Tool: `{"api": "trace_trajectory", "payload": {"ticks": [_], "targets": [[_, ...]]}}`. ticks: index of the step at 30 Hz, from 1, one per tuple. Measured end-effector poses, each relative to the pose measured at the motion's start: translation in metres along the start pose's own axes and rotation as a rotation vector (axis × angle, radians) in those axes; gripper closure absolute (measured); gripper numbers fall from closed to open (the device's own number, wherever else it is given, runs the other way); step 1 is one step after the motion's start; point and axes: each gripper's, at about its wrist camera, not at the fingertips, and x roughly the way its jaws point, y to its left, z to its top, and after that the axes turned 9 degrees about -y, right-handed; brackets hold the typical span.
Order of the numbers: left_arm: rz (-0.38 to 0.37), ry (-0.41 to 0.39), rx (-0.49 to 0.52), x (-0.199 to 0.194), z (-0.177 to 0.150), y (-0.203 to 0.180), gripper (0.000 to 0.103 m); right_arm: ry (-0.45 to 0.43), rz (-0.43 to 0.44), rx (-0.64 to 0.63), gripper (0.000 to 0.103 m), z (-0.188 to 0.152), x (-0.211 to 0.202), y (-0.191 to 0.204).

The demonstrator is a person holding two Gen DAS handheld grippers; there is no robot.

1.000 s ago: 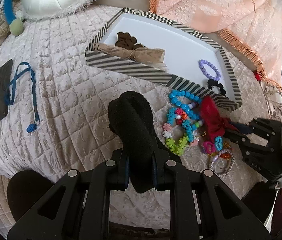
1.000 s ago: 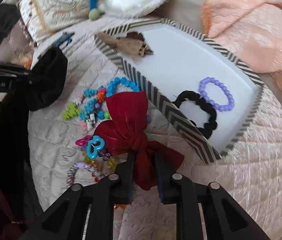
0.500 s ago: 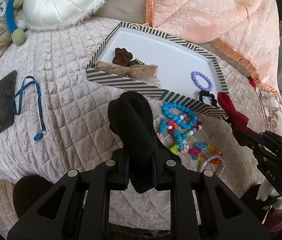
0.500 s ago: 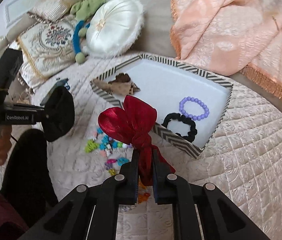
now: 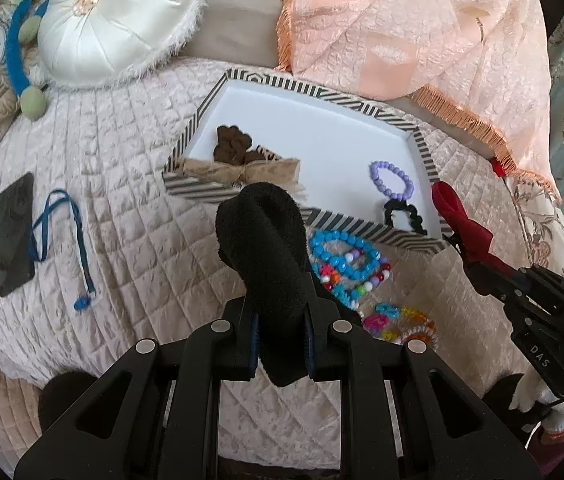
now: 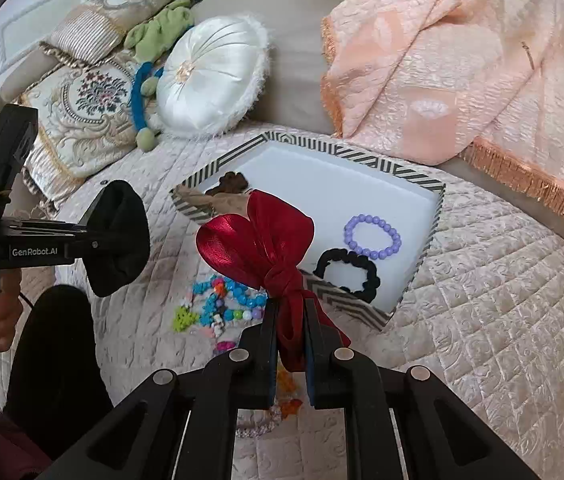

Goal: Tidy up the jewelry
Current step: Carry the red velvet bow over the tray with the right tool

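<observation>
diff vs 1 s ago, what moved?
The right tongs, shut on the red satin bow, lifted it off the bead pile toward the striped tray. The left tongs stayed clamped on the black fuzzy scrunchie. The purple bead bracelet stayed in the tray.

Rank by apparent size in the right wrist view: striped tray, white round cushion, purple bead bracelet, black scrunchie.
1. striped tray
2. white round cushion
3-4. black scrunchie and purple bead bracelet: look alike, so unranked.
The cushion lies farther from the camera than the tray.
</observation>
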Motion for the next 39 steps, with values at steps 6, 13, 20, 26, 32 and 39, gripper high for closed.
{"api": "trace_trajectory", "payload": {"ticks": [6, 13, 20, 26, 32, 39], "targets": [[0.002, -0.02, 0.017, 0.001, 0.014, -0.006, 0.087, -0.013, -0.033, 0.031, 0.093, 0.007, 0.001, -0.007], [0.002, -0.034, 0.035, 0.006, 0.031, -0.013, 0.087, -0.019, -0.063, 0.053, 0.093, 0.015, 0.005, -0.016], [-0.009, -0.051, 0.041, 0.015, 0.058, -0.023, 0.087, -0.028, -0.107, 0.104, 0.093, 0.029, 0.015, -0.033], [-0.017, -0.054, 0.053, 0.035, 0.085, -0.033, 0.087, -0.007, -0.138, 0.127, 0.093, 0.046, 0.033, -0.049], [0.011, -0.032, 0.061, 0.07, 0.107, -0.038, 0.087, 0.021, -0.145, 0.174, 0.093, 0.06, 0.06, -0.067], [0.05, 0.012, 0.059, 0.117, 0.123, -0.039, 0.087, 0.073, -0.165, 0.165, 0.093, 0.075, 0.103, -0.077]]}}
